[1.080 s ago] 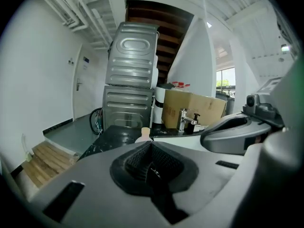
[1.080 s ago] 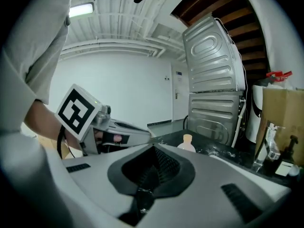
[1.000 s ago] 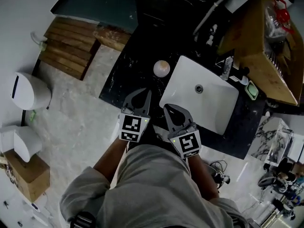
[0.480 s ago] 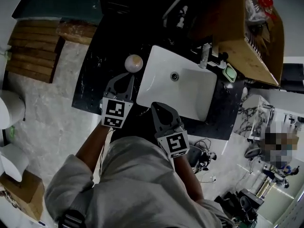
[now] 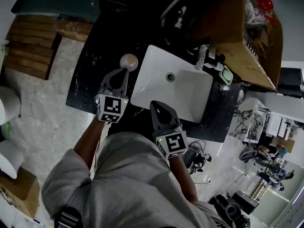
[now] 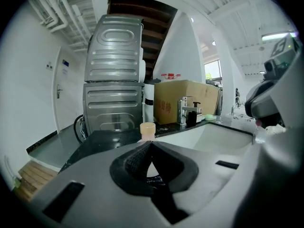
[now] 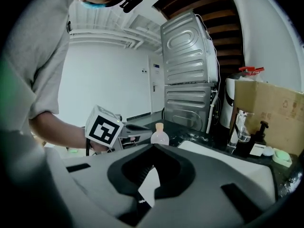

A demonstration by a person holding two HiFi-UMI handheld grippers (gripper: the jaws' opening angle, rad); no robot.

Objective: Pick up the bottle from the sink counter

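The left gripper is held with its jaws shut on nothing. Just past it, the bottle (small, pale cap) is stood on the dark table, left of the sink. The right gripper is kept shut and empty.

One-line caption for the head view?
Shut left gripper points at small pale bottle on black counter beside white sink.

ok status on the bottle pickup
Left gripper shut, empty, aimed at bottle. Right gripper shut, empty, by the sink. Bottle upright on counter, untouched. Nothing between.
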